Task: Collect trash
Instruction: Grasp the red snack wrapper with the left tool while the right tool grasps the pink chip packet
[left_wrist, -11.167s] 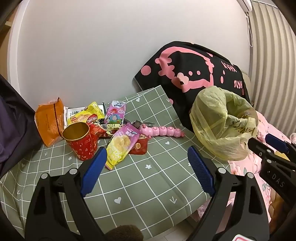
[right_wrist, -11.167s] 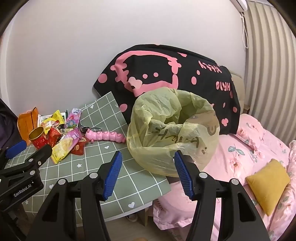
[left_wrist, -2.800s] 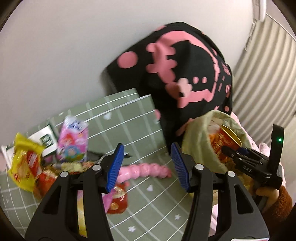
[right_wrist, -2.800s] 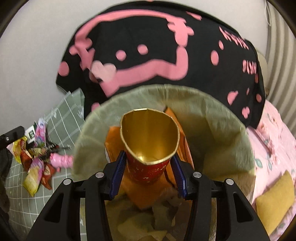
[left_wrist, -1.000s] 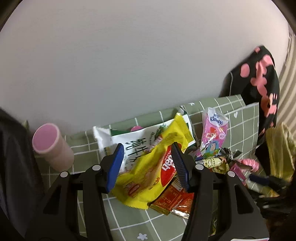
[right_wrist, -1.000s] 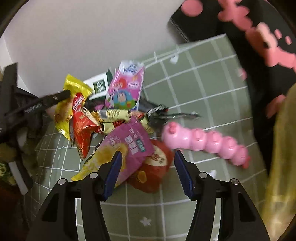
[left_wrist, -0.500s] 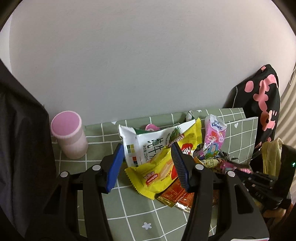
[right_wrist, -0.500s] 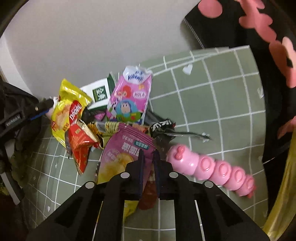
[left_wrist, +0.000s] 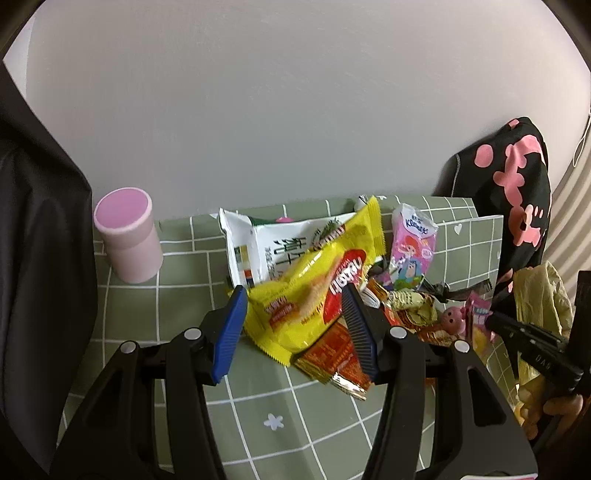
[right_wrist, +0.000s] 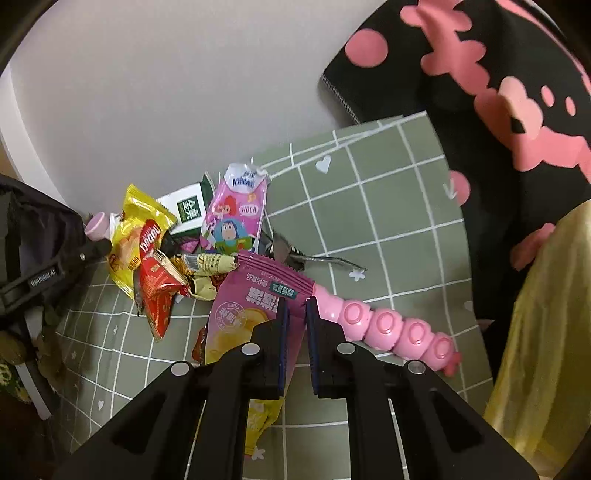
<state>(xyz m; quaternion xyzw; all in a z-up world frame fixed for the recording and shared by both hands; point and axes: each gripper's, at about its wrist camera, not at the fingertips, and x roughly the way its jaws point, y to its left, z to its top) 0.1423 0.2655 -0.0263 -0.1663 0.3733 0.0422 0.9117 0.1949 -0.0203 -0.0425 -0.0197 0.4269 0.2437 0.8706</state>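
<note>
Right gripper (right_wrist: 295, 325) has just snapped together on the purple chip packet (right_wrist: 251, 314), lifting it off the heap. Left gripper (left_wrist: 295, 325) hangs apart over the yellow biscuit packet (left_wrist: 314, 280); yellow trash bag (right_wrist: 546, 325) waits rightward.

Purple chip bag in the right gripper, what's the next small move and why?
Probably lift it clear and carry it right toward the yellow trash bag. The right gripper looks shut on the purple chip bag, whose lower end hangs past the jaws, and the trash bag sits at that view's right edge.
</note>
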